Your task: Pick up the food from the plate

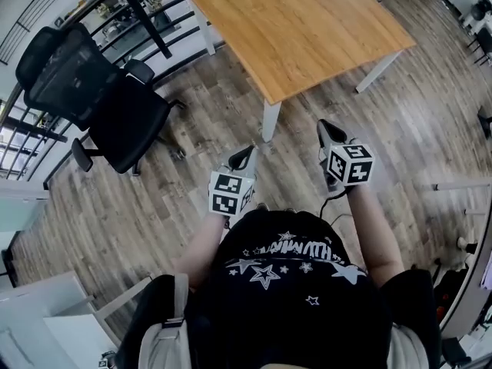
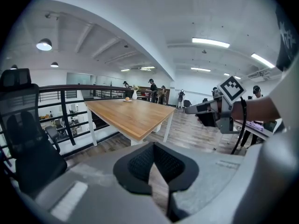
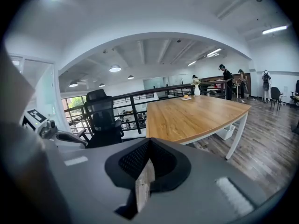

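Note:
A small brownish piece of food (image 3: 186, 96) lies on a white plate (image 3: 187, 98) at the far end of a long wooden table (image 3: 196, 113). In the left gripper view the same plate (image 2: 127, 100) shows tiny on the far part of the table (image 2: 133, 118). I stand back from the table's near corner (image 1: 270, 91). Both grippers are held in the air in front of the person's chest, well short of the table. My left gripper (image 1: 247, 154) (image 2: 154, 145) is shut with nothing in it. My right gripper (image 1: 327, 127) (image 3: 149, 141) is also shut and holds nothing.
A black office chair (image 1: 100, 91) stands left of the table beside a black railing (image 1: 154, 29). White table legs (image 1: 269, 120) stand on the wood-plank floor (image 1: 430, 121). Several people (image 3: 224, 80) stand far behind the table.

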A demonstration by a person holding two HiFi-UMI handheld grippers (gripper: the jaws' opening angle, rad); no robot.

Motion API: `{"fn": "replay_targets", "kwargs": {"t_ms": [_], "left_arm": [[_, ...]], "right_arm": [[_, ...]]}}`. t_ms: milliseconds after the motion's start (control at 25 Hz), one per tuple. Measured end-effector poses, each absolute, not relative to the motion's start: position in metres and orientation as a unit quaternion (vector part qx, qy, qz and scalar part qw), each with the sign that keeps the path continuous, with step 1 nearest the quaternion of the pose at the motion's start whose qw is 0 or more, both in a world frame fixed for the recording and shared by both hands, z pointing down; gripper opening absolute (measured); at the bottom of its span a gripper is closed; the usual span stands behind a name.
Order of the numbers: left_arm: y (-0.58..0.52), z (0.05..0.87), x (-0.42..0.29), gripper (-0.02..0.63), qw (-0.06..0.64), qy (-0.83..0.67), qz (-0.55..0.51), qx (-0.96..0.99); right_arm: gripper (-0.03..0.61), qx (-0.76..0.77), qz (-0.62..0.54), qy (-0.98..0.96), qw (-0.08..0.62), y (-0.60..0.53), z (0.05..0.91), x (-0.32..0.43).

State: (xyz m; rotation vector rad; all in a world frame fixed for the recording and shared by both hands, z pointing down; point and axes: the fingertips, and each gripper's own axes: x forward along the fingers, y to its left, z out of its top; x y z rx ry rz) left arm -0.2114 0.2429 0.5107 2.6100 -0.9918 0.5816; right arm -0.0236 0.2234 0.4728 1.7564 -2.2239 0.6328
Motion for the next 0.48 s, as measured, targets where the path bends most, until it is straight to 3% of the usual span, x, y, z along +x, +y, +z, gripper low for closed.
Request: {"fn": "replay_targets", "kwargs": {"t_ms": [480], "left_arm": [[0.183,0.504,-0.26,0.002,0.148,-0.363,0.187,0.901]], "right_arm": [[0.003,0.656,0.217,-0.718,0.079,0.183,0.475,-0.027]]}}
